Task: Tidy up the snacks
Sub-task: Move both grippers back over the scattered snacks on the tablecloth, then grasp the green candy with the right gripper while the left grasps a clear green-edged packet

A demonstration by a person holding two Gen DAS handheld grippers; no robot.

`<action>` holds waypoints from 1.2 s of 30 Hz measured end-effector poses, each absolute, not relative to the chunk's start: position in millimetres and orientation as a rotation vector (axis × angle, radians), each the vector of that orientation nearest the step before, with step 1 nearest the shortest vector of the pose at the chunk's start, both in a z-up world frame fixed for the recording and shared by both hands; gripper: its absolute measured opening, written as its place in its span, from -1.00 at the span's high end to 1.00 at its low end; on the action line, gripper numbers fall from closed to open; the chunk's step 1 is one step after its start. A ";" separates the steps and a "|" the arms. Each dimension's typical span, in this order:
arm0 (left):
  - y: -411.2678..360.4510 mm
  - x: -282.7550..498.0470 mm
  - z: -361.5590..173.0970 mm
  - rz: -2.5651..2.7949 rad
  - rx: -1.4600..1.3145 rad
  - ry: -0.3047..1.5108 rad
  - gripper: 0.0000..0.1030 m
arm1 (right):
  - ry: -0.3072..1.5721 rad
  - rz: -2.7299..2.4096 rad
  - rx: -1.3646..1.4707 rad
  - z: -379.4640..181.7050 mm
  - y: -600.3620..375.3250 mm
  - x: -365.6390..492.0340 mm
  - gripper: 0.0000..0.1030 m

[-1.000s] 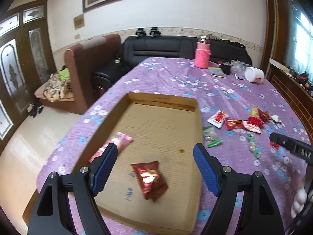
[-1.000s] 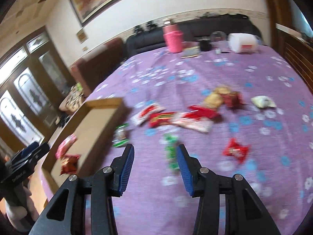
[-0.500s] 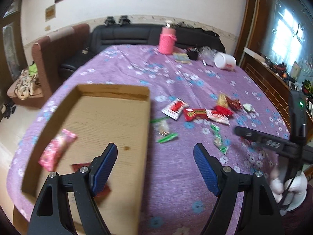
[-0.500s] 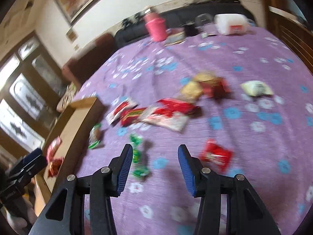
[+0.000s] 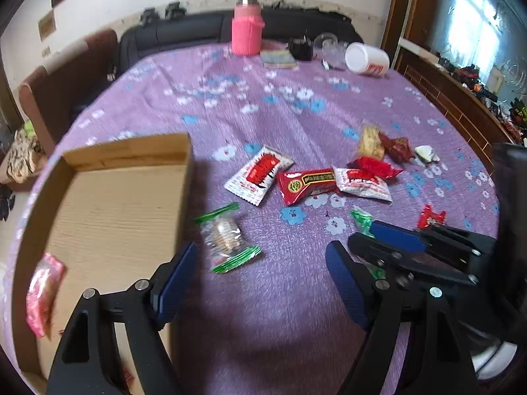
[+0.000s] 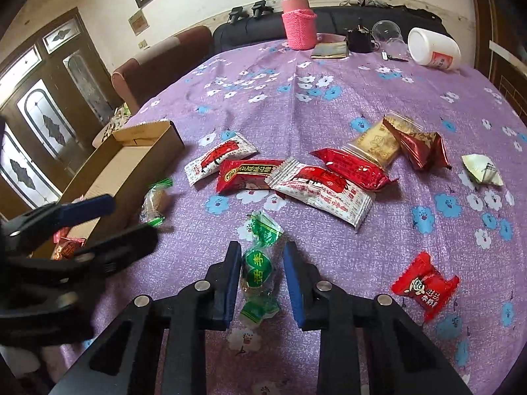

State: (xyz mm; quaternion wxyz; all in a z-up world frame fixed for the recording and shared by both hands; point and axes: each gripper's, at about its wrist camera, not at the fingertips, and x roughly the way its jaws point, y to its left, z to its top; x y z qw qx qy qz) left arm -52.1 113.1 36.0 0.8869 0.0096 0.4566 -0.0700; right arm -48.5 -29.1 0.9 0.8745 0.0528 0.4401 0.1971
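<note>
Between the blue pads of the right claw [image 6: 259, 278] lies a green-wrapped candy [image 6: 257, 271] on the purple cloth of the tabletop [image 6: 296, 105]. A second ago this claw stood wider above the scatter of snacks; now it has dropped over the candy and its jaws are closing. The pads sit just beside the wrapper on either side, and a thin gap seems to remain, so the pinch looks not yet made.

The left claw [image 5: 260, 283] stays spread and empty. It has swung away from the cardboard box [image 5: 184, 177], where it hovered over a red packet, and now points at a clear packet with green ends [image 5: 225, 240] lying just beside the box wall. A pink packet [image 5: 42, 296] lies inside the box.

Farther off, red and white packets [image 6: 316, 184] wait in a loose row. The sorting is early: two snacks boxed, most left.
</note>
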 end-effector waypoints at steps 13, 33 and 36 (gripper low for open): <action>98.0 -27.9 17.0 -0.175 0.092 1.024 -0.16 | 0.932 0.422 0.171 0.7 -36.8 -47.5 0.45; 99.7 -39.7 17.8 -0.192 0.106 1.013 0.45 | 0.929 0.328 0.233 0.6 -58.5 -45.6 0.58; 101.3 -45.3 21.9 -0.205 0.083 1.001 0.48 | 0.922 0.326 0.253 1.1 -61.7 -45.5 0.58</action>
